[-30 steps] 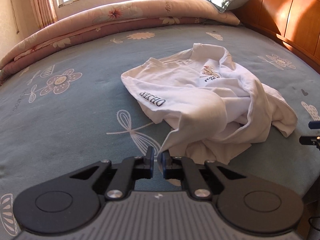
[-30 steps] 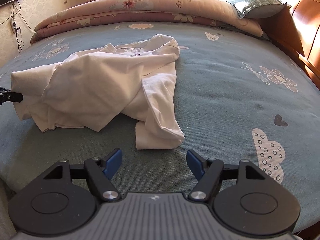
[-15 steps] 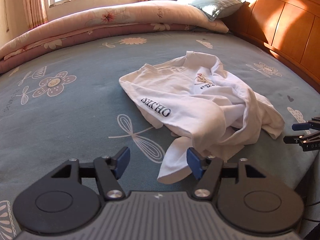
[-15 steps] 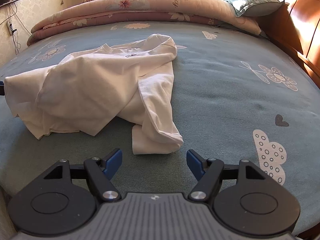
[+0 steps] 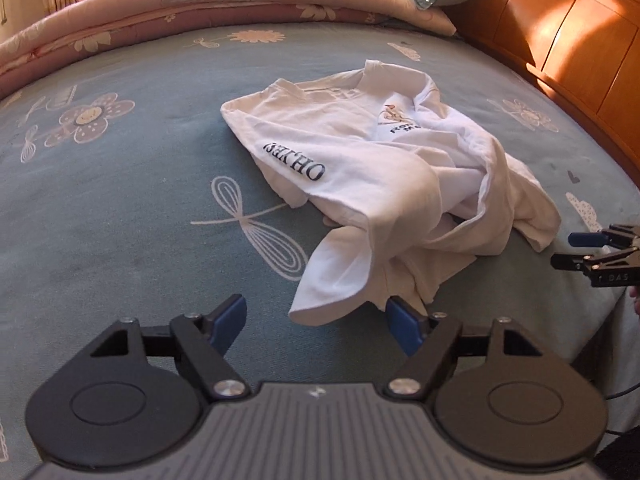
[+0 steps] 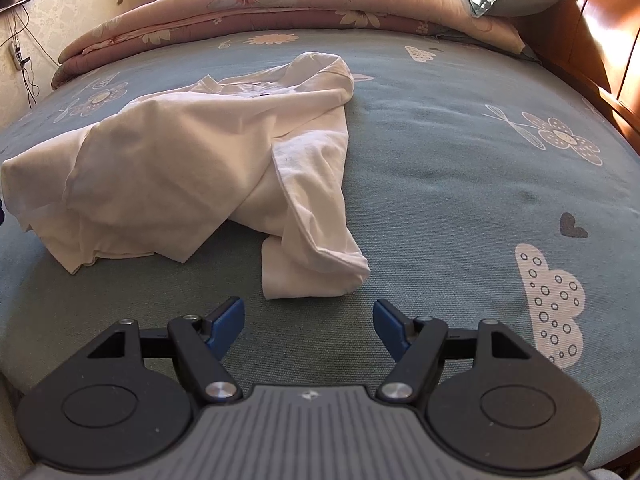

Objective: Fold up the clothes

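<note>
Blue-green bed [image 5: 120, 208]: one crumpled white T-shirt [image 5: 372, 172] lay mid-sheet. Your left tool [image 5: 316, 320] was opening, a fold between unpressed pads; your right tool [image 6: 306, 322] stood apart, empty.

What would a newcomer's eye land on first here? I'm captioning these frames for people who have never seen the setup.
First, the crumpled white cotton T-shirt with dark lettering lying mid-bed on the teal cartoon-print bedsheet. Next, the black left gripper with blue pads low in its own view: its jaws are opening, with a loose shirt flap lying just ahead of them. Behind, a rolled pink floral quilt lines the far edge.
</note>
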`<act>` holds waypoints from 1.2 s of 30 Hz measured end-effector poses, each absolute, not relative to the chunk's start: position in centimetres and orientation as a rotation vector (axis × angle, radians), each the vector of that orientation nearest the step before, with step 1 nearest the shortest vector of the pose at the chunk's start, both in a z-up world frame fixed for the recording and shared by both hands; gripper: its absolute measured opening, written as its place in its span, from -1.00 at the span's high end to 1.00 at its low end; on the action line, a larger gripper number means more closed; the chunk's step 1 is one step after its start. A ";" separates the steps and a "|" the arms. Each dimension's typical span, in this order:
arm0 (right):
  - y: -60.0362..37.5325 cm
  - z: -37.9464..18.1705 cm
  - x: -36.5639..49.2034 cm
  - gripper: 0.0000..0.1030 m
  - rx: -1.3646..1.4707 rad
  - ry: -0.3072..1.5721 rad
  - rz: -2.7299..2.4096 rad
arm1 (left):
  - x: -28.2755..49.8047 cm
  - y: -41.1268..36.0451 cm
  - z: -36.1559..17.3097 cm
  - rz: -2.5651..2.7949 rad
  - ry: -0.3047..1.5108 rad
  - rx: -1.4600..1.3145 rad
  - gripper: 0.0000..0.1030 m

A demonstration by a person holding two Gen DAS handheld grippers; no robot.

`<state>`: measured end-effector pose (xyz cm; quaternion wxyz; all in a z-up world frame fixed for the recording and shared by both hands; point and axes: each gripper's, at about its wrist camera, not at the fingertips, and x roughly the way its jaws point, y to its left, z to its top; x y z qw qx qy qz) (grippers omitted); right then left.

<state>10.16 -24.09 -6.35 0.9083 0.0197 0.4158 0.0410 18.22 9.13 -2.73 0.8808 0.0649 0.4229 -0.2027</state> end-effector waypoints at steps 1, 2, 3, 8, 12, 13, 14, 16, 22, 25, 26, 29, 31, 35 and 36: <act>-23.9 -6.4 10.1 -0.46 0.036 0.856 0.094 | 18.4 8.7 -3.0 -0.416 0.860 0.153 -0.48; -23.7 -6.4 10.1 -0.46 0.029 0.854 0.102 | 18.8 8.7 -3.3 -0.418 0.860 0.130 -0.48; -23.6 -6.4 10.1 -0.46 0.023 0.854 0.105 | 19.4 8.8 -3.6 -0.426 0.873 0.084 -0.47; -23.8 -6.8 10.3 -0.46 0.027 0.869 0.093 | 21.5 8.0 -6.3 -0.386 0.948 0.068 0.36; -23.8 -7.1 10.3 -0.46 0.020 0.882 0.096 | 20.6 7.2 -6.1 -0.395 0.918 0.118 0.79; -23.8 -7.2 10.4 -0.46 0.020 0.883 0.095 | 20.4 7.2 -5.6 -0.388 0.903 0.136 0.82; -23.8 -7.3 10.5 -0.46 0.022 0.885 0.092 | 20.2 7.5 -5.0 -0.378 0.885 0.145 0.87; -23.8 -7.4 10.6 -0.46 0.024 0.886 0.090 | 20.1 8.6 -3.3 -0.348 0.843 0.135 0.97; -23.6 -7.3 10.6 -0.46 0.019 0.876 0.087 | 21.3 13.9 1.0 -0.193 0.751 0.087 0.98; -23.5 -7.2 10.6 -0.46 0.017 0.872 0.087 | 22.4 16.8 2.1 -0.095 0.731 0.062 0.98; -23.4 -7.1 10.6 -0.46 0.014 0.869 0.086 | 22.7 17.6 2.2 -0.066 0.729 0.058 0.99; -23.3 -7.0 10.7 -0.46 0.004 0.866 0.080 | 23.8 20.2 2.4 0.000 0.732 0.027 0.99; -23.4 -6.9 10.8 -0.46 0.002 0.867 0.077 | 24.5 21.9 2.4 0.045 0.736 0.007 0.99; -23.1 -6.9 11.0 -0.46 -0.007 0.869 0.070 | 25.5 24.9 2.3 0.111 0.740 -0.035 0.99; -23.0 -7.0 11.0 -0.46 -0.010 0.870 0.069 | 25.8 25.5 2.3 0.128 0.740 -0.040 0.99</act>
